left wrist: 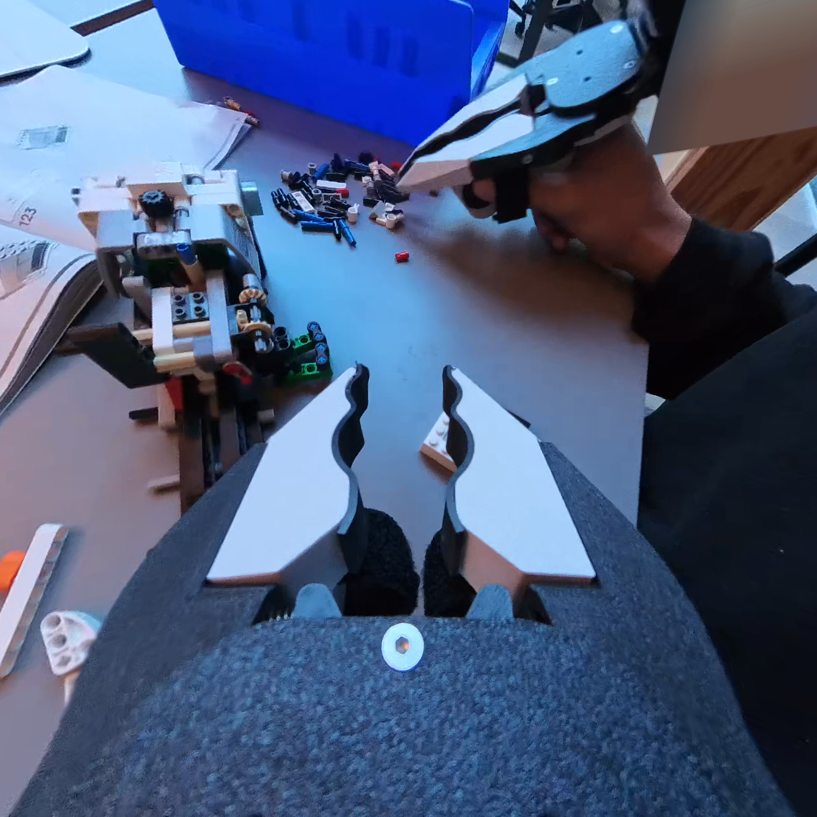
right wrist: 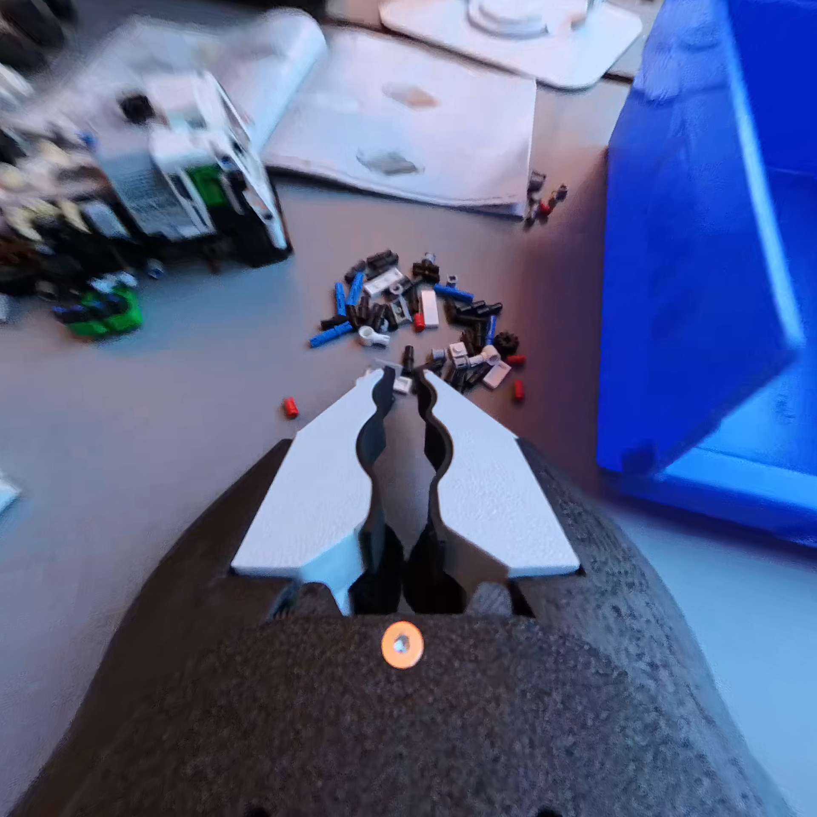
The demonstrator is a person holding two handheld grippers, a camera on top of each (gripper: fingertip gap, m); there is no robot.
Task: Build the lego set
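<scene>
My left gripper (left wrist: 404,369) is open and empty, low over the grey table (left wrist: 486,309). A small white plate (left wrist: 435,442) lies on the table by its right finger. The part-built white, grey and black Lego model (left wrist: 177,274) stands to the left and shows blurred in the right wrist view (right wrist: 177,177). My right gripper (right wrist: 404,375) is at the near edge of the pile of small loose parts (right wrist: 411,314), its jaws narrowly apart with a small white piece (right wrist: 403,383) between the tips. The right gripper (left wrist: 404,179) also shows in the left wrist view, tips down at the pile (left wrist: 336,199).
A blue bin (left wrist: 336,57) (right wrist: 707,265) stands behind the pile. Open instruction booklets (left wrist: 88,132) (right wrist: 398,132) lie at the back left. Single red pieces (left wrist: 401,256) (right wrist: 290,406) lie apart. A white beam (left wrist: 26,588) and a white connector (left wrist: 66,636) lie at the near left. The gap from one gripper's tips to the other's is roughly 20 cm. The small white plate (left wrist: 435,442) is about 5 cm from my left fingertips and 20 cm from my right.
</scene>
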